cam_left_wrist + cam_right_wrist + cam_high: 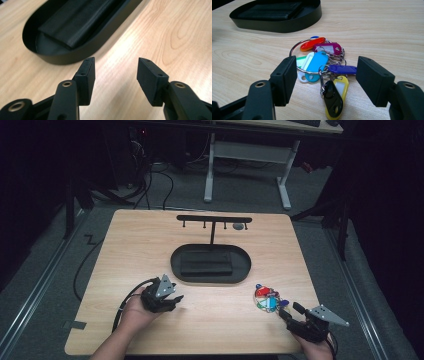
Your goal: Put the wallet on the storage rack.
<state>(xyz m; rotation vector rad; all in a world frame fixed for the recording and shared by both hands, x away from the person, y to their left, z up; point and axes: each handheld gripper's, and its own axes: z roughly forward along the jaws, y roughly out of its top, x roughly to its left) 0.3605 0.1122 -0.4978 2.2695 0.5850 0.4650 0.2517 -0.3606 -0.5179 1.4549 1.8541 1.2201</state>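
High view: pale wooden table [150, 240] on grey floor [45, 270], dark room, both tongs apart, empty.

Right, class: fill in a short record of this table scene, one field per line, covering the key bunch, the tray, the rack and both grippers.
key bunch: coloured tags on a ring, lying on the table
tray: black oval, dark wallet inside
rack: black, behind the tray
right gripper: open, jaws either side of the bunch, no grip
left gripper: open, nothing between jaws, near the tray
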